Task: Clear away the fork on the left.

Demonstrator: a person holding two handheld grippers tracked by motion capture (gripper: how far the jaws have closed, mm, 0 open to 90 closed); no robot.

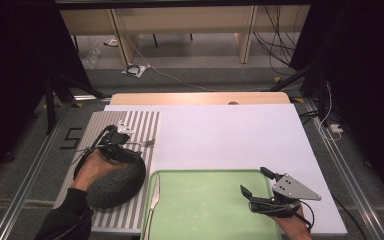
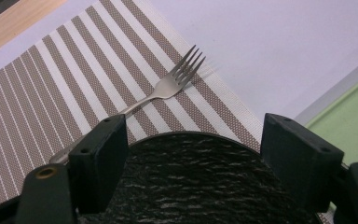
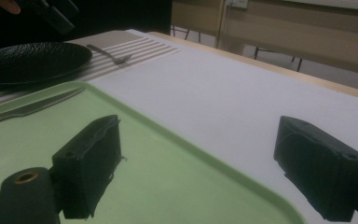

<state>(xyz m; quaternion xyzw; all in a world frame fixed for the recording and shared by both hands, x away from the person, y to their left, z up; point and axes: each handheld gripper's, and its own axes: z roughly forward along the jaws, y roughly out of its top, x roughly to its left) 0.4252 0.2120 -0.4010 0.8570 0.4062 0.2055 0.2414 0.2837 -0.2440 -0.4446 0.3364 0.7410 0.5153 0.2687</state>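
Striped placemat (image 1: 130, 125) under fork (image 2: 168, 86); left gripper (image 2: 191, 149) fingers spread over black plate (image 2: 191, 186), right gripper (image 3: 205, 168) fingers spread, empty.

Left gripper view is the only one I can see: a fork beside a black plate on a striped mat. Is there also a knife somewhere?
Observer: Yes, a knife lies on a green tray, along its left edge.
Operator: Which way does its blade point?
Observer: The tip points away from the person, toward the far side of the table.
Operator: And where is the right hand-held gripper?
Observer: The right hand-held gripper is over the right part of the tray, with its jaws open and nothing between them.
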